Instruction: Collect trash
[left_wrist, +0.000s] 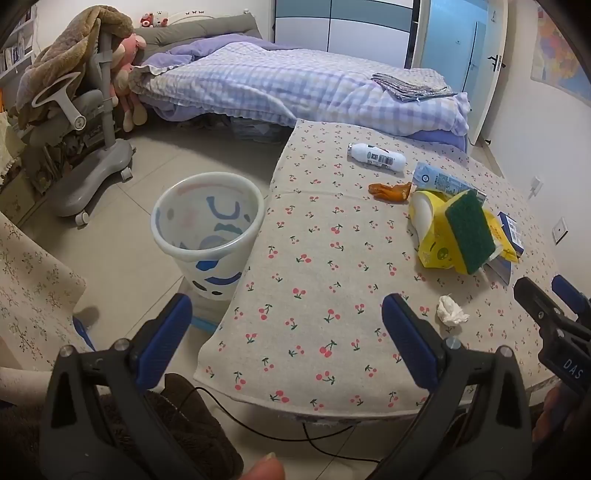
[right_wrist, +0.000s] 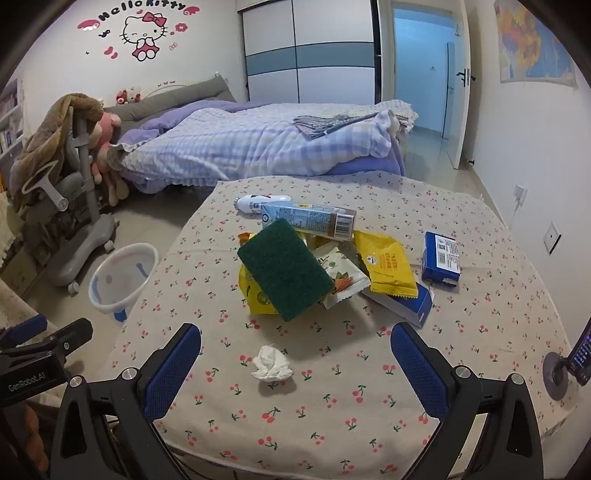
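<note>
A crumpled white tissue lies on the cherry-print table, just ahead of my open, empty right gripper; it also shows in the left wrist view. Behind it is a pile: a green scouring pad on yellow wrappers, a milk carton, a white bottle and blue boxes. An orange wrapper lies near the bottle. A white bin with blue marks stands on the floor left of the table. My left gripper is open and empty over the table's left edge.
A bed with a purple checked quilt lies behind the table. A grey chair draped with a brown blanket stands at the left. A phone on a mount sits at the table's right edge. A black cable hangs below the table front.
</note>
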